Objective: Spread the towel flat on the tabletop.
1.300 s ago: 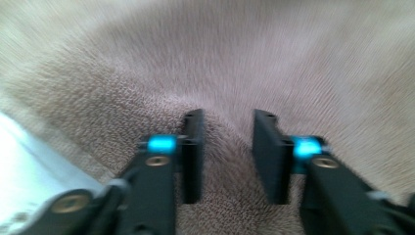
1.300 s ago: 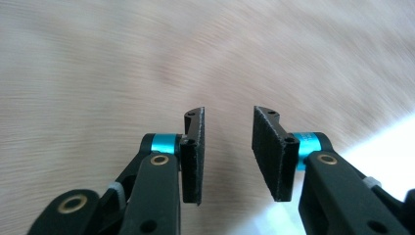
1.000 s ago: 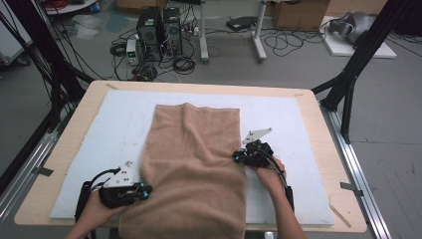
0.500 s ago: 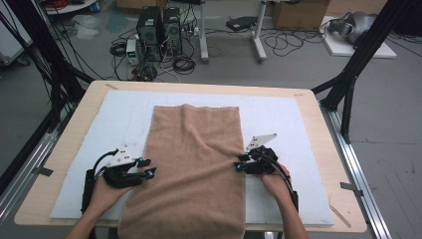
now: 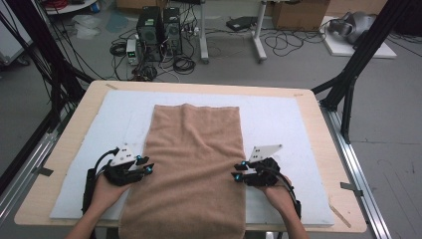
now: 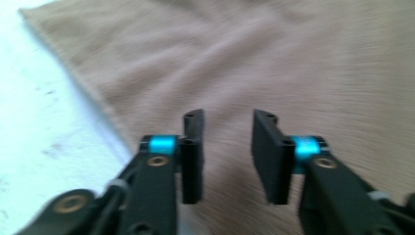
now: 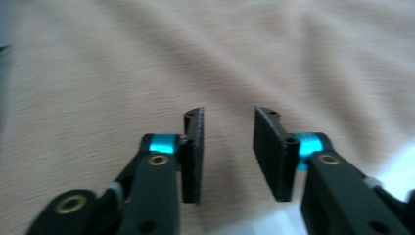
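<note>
White mat (image 5: pixel 278 124) bears tan towel (image 5: pixel 191 164); left gripper (image 5: pixel 148 168), right gripper (image 5: pixel 236 175) just parted (nothing between jaws).

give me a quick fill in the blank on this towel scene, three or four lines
1. The towel is ____ in colour.
2. The towel lies on a ____ mat that covers the wooden table.
3. The left tongs and right tongs sit at opposite ____ edges of the towel.
4. Both tongs have their jaws ____, with nothing gripped.

Missing words: brown; white; side; open

Tan towel (image 5: pixel 191 164), flat, lengthwise mid-table, near end overhanging.
</note>
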The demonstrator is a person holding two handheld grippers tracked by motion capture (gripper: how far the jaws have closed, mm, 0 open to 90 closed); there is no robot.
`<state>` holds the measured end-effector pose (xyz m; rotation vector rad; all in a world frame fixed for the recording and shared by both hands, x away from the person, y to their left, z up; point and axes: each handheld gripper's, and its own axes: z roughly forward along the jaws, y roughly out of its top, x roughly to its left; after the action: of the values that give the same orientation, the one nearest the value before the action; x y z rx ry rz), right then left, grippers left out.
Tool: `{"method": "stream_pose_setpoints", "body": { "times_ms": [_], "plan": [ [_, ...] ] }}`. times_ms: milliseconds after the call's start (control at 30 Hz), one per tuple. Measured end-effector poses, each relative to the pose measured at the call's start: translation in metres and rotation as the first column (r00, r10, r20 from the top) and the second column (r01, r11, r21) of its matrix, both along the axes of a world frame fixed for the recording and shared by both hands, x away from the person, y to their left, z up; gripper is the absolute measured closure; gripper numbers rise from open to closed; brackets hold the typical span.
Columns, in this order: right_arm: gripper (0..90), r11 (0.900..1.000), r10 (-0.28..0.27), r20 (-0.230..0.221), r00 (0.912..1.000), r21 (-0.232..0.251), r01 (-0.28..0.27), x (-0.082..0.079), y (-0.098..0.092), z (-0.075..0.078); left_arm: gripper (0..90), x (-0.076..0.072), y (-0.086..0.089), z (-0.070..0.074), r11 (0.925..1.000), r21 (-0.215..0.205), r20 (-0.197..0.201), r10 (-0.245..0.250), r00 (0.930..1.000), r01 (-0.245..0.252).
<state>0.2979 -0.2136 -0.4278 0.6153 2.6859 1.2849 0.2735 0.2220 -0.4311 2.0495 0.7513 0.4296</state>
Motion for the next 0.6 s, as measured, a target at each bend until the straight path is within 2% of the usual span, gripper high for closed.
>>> {"method": "stream_pose_setpoints", "body": {
  "times_ms": [33,100,167,200,233,267,333,400,433,467,533,600],
  "plan": [
    [60.3,1.0,0.024,-0.006,0.9997,0.006,-0.024,-0.007,0.002,0.0,61.0,-0.007,0.001,0.0,0.9998,-0.002,0.002,-0.019,0.9998,0.019],
    [59.9,0.998,0.069,-0.024,0.9974,0.018,-0.068,-0.02,0.006,-0.003,59.8,-0.014,0.003,-0.004,0.9987,0.016,-0.022,-0.048,0.9986,0.048],
    [62.8,0.995,0.098,-0.038,0.9945,-0.013,-0.098,-0.028,0.011,-0.01,61.9,-0.017,0.003,-0.013,0.9961,0.054,-0.058,-0.066,0.9961,0.069],
    [68.0,0.993,0.107,-0.051,0.9929,-0.044,-0.109,-0.031,0.014,-0.013,66.0,-0.017,0.003,-0.018,0.9949,0.057,-0.073,-0.079,0.9941,0.084],
    [73.0,0.992,0.11,-0.036,0.9933,-0.06,-0.112,-0.034,0.017,-0.017,69.6,-0.018,0.004,-0.02,0.9963,0.031,-0.062,-0.079,0.995,0.081],
    [83.7,0.991,0.121,-0.027,0.9922,-0.048,-0.122,-0.036,0.016,-0.017,72.9,-0.018,0.005,-0.02,0.9967,0.025,-0.066,-0.075,0.995,0.077],
    [86.0,0.99,0.135,-0.043,0.99,-0.041,-0.136,-0.037,0.014,-0.017,76.4,-0.022,0.005,-0.02,0.9965,0.017,-0.073,-0.08,0.9941,0.082],
    [86.1,0.981,0.177,-0.052,0.9828,-0.067,-0.18,-0.041,0.01,-0.014,78.6,-0.028,0.007,-0.018,0.9937,0.019,-0.085,-0.108,0.9904,0.11],
    [85.0,0.98,0.187,-0.057,0.9807,-0.064,-0.191,-0.044,0.007,-0.011,78.7,-0.03,0.009,-0.016,0.9917,0.011,-0.098,-0.127,0.9871,0.128],
    [82.8,0.979,0.196,-0.059,0.9788,-0.039,-0.198,-0.047,0.003,-0.007,78.1,-0.033,0.01,-0.014,0.9911,0.004,-0.098,-0.132,0.9864,0.133],
    [76.5,0.983,0.183,-0.045,0.982,0.009,-0.183,-0.049,-0.001,-0.001,71.8,-0.035,0.012,-0.012,0.9932,-0.008,-0.083,-0.116,0.9898,0.116],
    [72.0,0.986,0.164,-0.036,0.9858,-0.012,-0.164,-0.045,0.001,-0.002,64.5,-0.033,0.013,-0.013,0.9949,0.015,-0.081,-0.098,0.9919,0.099]
  ]
}}
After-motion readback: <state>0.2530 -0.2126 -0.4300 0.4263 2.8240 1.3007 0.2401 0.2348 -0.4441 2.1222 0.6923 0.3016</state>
